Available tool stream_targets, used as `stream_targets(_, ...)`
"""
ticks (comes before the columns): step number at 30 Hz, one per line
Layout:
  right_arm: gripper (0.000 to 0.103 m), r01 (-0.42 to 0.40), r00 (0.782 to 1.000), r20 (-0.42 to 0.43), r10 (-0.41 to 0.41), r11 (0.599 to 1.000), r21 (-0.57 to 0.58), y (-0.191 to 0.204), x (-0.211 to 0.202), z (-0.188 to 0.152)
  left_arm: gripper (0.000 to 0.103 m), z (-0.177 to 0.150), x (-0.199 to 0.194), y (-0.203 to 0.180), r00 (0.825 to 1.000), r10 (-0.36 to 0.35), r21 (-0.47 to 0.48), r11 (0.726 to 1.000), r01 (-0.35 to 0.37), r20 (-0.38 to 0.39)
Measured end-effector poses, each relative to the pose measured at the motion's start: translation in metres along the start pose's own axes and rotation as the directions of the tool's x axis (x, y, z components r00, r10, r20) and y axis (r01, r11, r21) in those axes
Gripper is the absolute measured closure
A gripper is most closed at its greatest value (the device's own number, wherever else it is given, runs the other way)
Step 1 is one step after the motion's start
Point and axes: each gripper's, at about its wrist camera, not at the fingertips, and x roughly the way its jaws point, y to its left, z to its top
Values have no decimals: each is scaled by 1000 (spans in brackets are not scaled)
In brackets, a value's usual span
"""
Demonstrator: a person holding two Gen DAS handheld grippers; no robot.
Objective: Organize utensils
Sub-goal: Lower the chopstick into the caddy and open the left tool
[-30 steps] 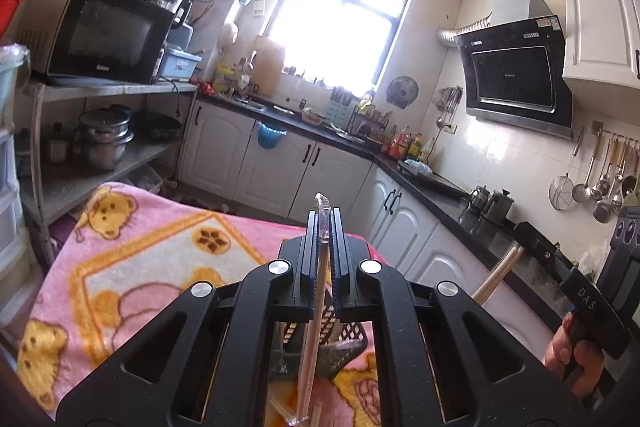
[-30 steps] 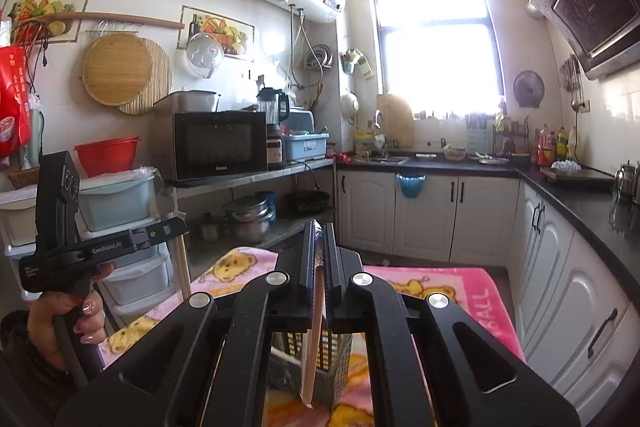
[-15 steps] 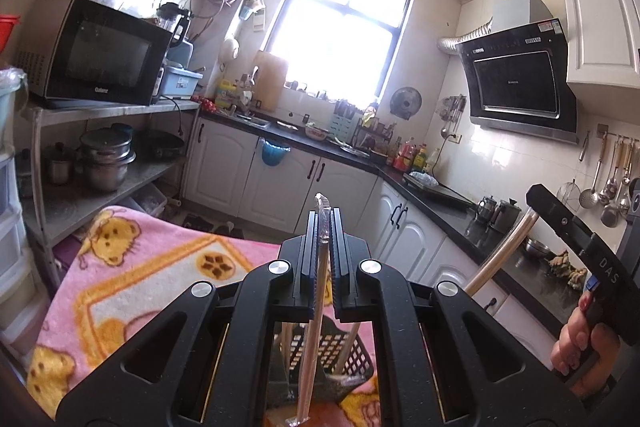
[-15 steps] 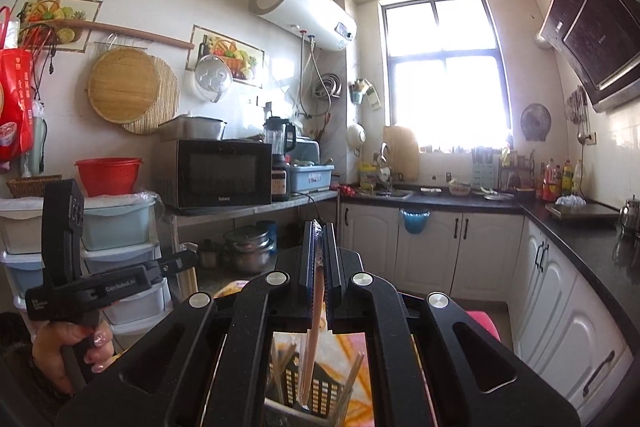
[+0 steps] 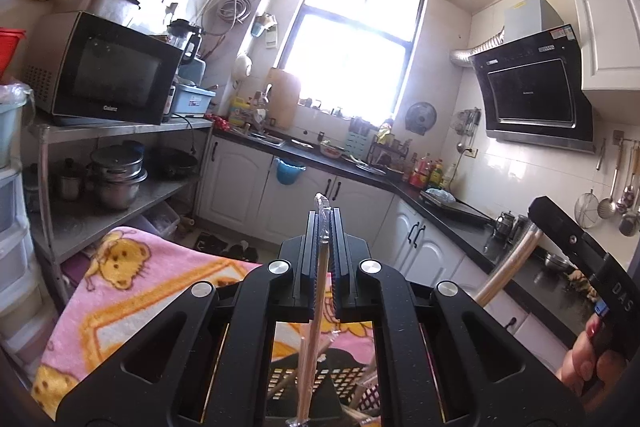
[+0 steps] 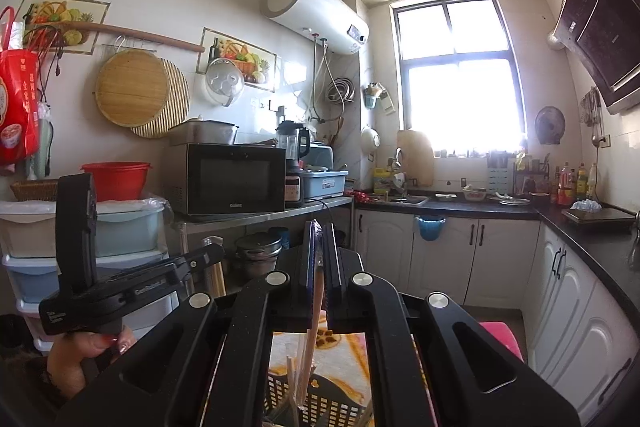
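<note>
My left gripper [image 5: 324,223] is shut on a pair of wooden chopsticks in a clear wrapper [image 5: 316,307], which hang down toward a black perforated basket [image 5: 344,375] holding other sticks. In the right wrist view, my right gripper [image 6: 319,231] is shut on another wrapped wooden stick [image 6: 314,315] above the same basket [image 6: 320,403]. Each gripper shows in the other's view: the right gripper [image 5: 540,223] with its stick [image 5: 508,267] at the right, and the left gripper [image 6: 212,253] held by a hand [image 6: 76,359] at the left. The sticks' lower ends are hidden behind the gripper bodies.
The basket stands on a table under a pink bear-print blanket [image 5: 132,291]. A metal shelf [image 5: 120,127] with a microwave [image 5: 108,71] and pots is to the left, beside plastic drawers [image 6: 28,267]. White cabinets [image 5: 420,247] under a black counter run along the right.
Both grippers have risen with their wrapped sticks still clamped. The basket and blanket sit lower in both views, and more of the wall and ceiling shows.
</note>
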Motion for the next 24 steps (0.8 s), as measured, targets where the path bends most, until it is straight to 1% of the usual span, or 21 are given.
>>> stream_targets(4,99,-3,1000,-5,3,1000,-2,2,6,-3,100,-4,9,6,1000,22,-3,1000,-22,6)
stream_targets(11,99,-6,1000,-21,6,1000,-5,7,18,-11,100,-17,20,19,999,41,-20,999,-41,5)
stream_targets(19,99,1,998,-57,-2,1000,-15,9,33,-28,100,-30,26,26,999,51,-23,998,-50,21)
stream_targets(24,99,18,997,-70,-19,1000,-14,8,39,-39,100,-35,28,28,999,43,-24,999,-43,20)
